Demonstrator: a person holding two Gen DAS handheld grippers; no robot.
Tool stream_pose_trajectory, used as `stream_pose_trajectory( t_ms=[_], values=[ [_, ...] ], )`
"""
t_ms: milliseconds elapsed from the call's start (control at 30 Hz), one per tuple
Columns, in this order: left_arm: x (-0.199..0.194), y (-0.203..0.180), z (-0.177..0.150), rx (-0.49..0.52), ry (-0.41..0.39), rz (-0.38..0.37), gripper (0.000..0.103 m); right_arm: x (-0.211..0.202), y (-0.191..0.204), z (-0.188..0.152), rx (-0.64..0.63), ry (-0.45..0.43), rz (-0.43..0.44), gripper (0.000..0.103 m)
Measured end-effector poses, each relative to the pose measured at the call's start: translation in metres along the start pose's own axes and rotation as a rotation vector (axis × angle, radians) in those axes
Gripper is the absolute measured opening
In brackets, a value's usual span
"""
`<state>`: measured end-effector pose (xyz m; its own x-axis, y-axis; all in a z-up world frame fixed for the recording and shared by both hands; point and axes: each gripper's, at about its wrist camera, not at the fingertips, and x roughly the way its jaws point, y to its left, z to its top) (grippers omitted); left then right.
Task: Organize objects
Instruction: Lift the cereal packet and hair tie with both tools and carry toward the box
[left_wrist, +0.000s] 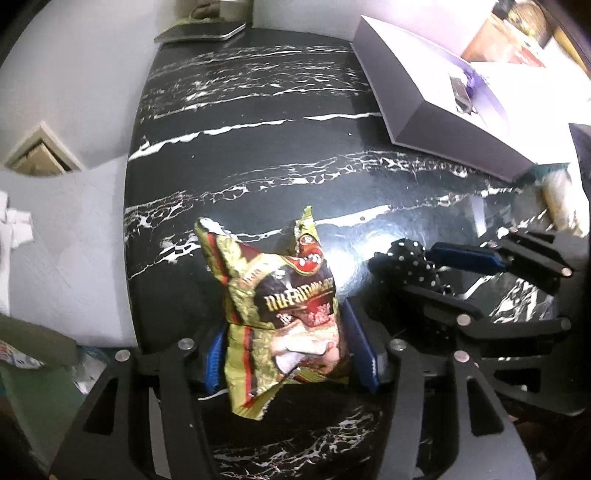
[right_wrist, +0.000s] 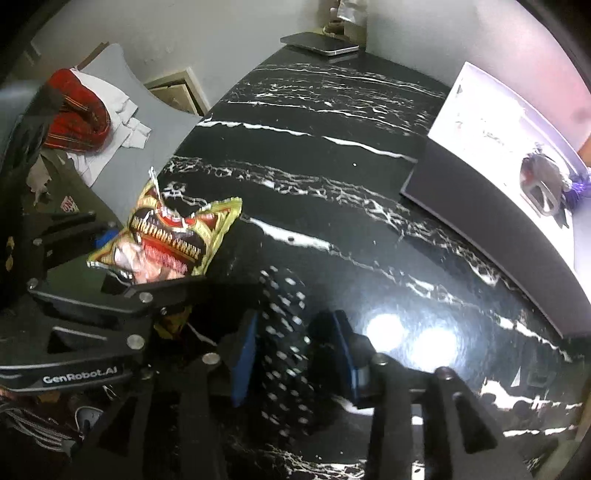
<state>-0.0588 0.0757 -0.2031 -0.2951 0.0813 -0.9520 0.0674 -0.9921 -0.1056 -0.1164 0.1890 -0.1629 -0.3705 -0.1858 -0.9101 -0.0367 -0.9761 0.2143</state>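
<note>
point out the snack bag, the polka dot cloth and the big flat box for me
snack bag (left_wrist: 284, 306): left wrist view, printed front.
polka dot cloth (right_wrist: 284, 354): right wrist view, middle of the fabric.
flat box (left_wrist: 424, 99): left wrist view, lid.

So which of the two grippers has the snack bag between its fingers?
The left gripper: the gold-and-red snack bag stands between its blue pads. The right gripper instead straddles a black white-dotted item.

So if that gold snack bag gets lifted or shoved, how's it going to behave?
The snack bag looks crinkled and puffy, so it is probably light and would likely buckle, not stay stiff. Its shiny foil may slip between the left gripper pads. On the glossy marble table it should slide easily.
</note>
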Motion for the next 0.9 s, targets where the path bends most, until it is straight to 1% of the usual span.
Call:
stream_pose_trajectory(
  t_ms=[167, 333, 433, 467, 500, 600, 700, 800, 900],
  values=[
    [0.001, -0.009, -0.006, 0.029, -0.020, 0.047, 0.065, -0.006, -0.002, -0.016, 0.007, -0.059, -0.023, 0.042],
    [0.000, -0.014, -0.011, 0.047, -0.047, 0.069, 0.065, -0.010, -0.004, -0.028, 0.020, -0.111, -0.032, 0.043],
    [-0.002, -0.016, -0.013, 0.052, -0.056, 0.071, 0.061, -0.011, -0.002, -0.033, 0.015, -0.128, -0.038, 0.042],
    [-0.003, -0.017, -0.014, 0.053, -0.059, 0.069, 0.058, -0.011, -0.001, -0.034, 0.012, -0.132, -0.031, 0.036],
    [-0.003, -0.017, -0.015, 0.053, -0.061, 0.068, 0.057, -0.012, -0.001, -0.036, 0.011, -0.133, -0.024, 0.028],
    [-0.005, -0.017, -0.018, 0.050, -0.059, 0.064, 0.054, -0.012, 0.000, -0.037, 0.014, -0.128, -0.018, 0.018],
    [-0.006, -0.018, -0.021, 0.042, -0.051, 0.045, 0.049, -0.013, -0.002, -0.039, 0.023, -0.119, 0.011, 0.015],
    [-0.010, -0.017, -0.022, 0.009, -0.030, 0.002, 0.046, -0.015, -0.004, -0.040, 0.046, -0.106, 0.036, 0.015],
    [-0.014, -0.016, -0.024, -0.013, -0.023, -0.017, 0.045, -0.020, -0.005, -0.040, 0.050, -0.113, 0.039, 0.015]
  ],
)
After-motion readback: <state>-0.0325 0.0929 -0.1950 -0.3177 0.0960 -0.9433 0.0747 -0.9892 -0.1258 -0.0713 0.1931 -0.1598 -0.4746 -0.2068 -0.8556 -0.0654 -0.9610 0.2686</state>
